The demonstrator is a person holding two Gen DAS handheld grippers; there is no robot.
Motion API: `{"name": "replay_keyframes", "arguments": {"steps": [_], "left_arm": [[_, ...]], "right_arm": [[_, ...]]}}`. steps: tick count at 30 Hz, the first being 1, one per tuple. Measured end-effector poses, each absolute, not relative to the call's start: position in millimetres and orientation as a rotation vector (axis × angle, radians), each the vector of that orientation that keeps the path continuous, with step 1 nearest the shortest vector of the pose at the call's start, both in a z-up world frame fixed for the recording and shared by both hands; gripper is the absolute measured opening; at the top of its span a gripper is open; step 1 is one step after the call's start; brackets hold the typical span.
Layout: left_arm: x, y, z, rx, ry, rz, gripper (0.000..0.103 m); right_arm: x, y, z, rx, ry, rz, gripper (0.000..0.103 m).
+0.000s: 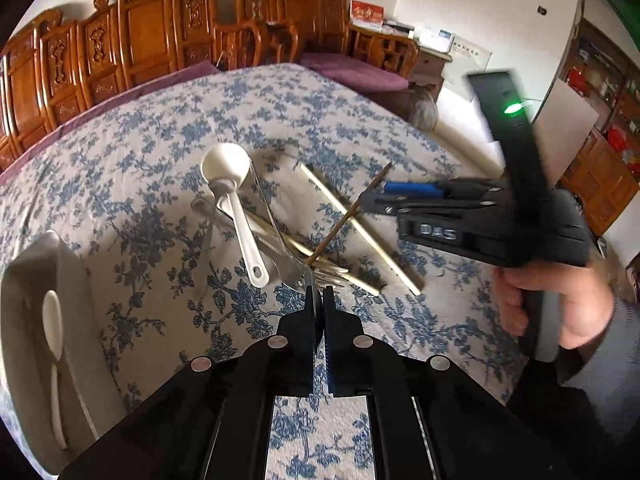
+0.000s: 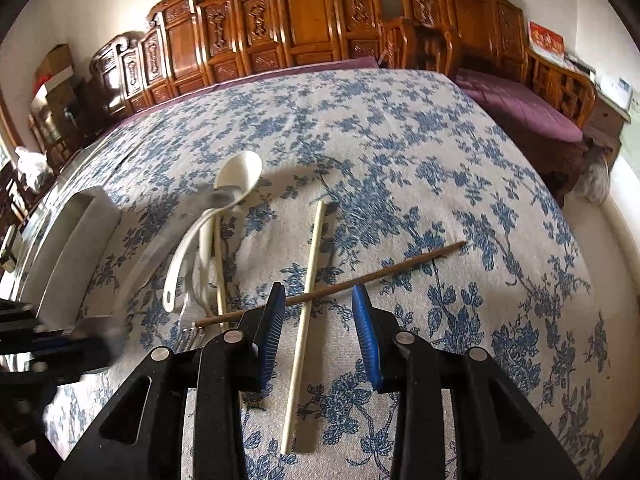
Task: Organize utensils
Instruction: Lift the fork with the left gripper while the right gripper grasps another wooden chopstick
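While clamped, left gripper [image 1: 319, 300] low

You can read "DAS" in raised letters on the side of your right gripper [image 1: 374, 200]. The red sign [image 1: 367, 12] on the far cabinet is too blurred.

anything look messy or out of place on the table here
Yes. The utensils lie in a loose heap: a brown chopstick lies askew across a pale chopstick, and the white spoon sits tangled with forks. Only one spoon is in the tray.
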State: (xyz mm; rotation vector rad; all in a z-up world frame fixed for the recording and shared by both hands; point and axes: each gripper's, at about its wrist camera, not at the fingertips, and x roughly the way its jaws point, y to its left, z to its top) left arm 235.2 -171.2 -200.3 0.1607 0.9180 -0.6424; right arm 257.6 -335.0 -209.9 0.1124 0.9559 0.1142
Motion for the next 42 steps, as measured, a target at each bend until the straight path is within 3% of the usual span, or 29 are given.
{"name": "replay_keyframes", "arguments": {"steps": [5,7,17,25,31,36,42], "left_arm": [[228,-156,-188,0.186,0.883,-0.624,0.002],[226,-150,-188,0.185,0.877,-0.615,0.002],[232,-131,-197,0.139,0.888,-0.599,0.002],[231,-124,-195,0.124,0.885,-0.595,0.002],[231,-124,-192,0.128,0.876,-0.595,0.003],[230,-124,-187,0.136,0.858,-0.589,0.003],[229,-123,-186,0.138,0.853,-0.586,0.003]], "right_arm": [[267,-340,-217,0.164,0.974,0.090,0.039],[272,-340,-220,0.168,0.976,0.072,0.049],[292,-341,-233,0.181,0.993,-0.013,0.049],[296,-353,-234,0.167,1.000,-0.071,0.029],[295,-356,-233,0.123,1.011,-0.121,0.028],[293,-363,-232,0.113,1.029,-0.156,0.017],[289,-368,-233,0.084,1.039,-0.160,0.015]]}}
